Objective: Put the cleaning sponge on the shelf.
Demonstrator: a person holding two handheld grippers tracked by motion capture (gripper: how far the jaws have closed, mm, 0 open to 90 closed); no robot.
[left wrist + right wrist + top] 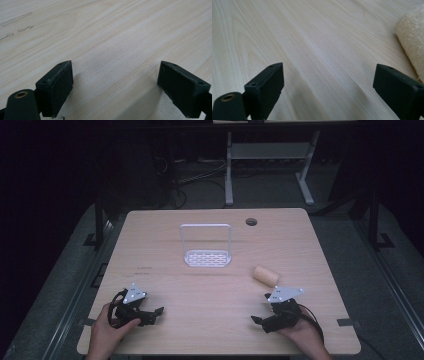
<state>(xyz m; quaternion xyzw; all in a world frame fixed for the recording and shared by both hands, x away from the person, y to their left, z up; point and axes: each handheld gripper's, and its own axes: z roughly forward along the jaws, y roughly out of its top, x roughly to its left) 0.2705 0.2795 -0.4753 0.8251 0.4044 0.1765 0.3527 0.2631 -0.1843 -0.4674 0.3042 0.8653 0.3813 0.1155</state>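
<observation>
A: Desk (200, 285) first. What's on it?

B: Light wood desk. White perforated rack (207, 247) with a tall wire handle, upright, centre, toward the far side. A beige roll (265, 275), fuzzy like a rolled cloth, lies on its side to the right of the rack and nearer the person. Round cable hole (251, 222) near the far edge.

A: Left tool?

B: Left tool (156, 315) is at the near left, held in the left hand (106, 332), low over the desk. Jaws wide apart, nothing between them; the left gripper view has bare wood grain in the gap (115, 87).

A: Right tool?

B: Right tool (257, 319) near right, in the right hand (302, 332), grey plate on top. Jaws also spread, gripping nothing (328, 92).

A: Roll versus the right tool?

B: Near, not touching. In the high view the roll sits just beyond the tool, toward the far side. In the right gripper view it (412, 37) shows at the upper right edge, outside the jaw gap, ahead of the right-hand jaw.

A: Roll versus the left tool?

B: Well apart, across the desk.
</observation>
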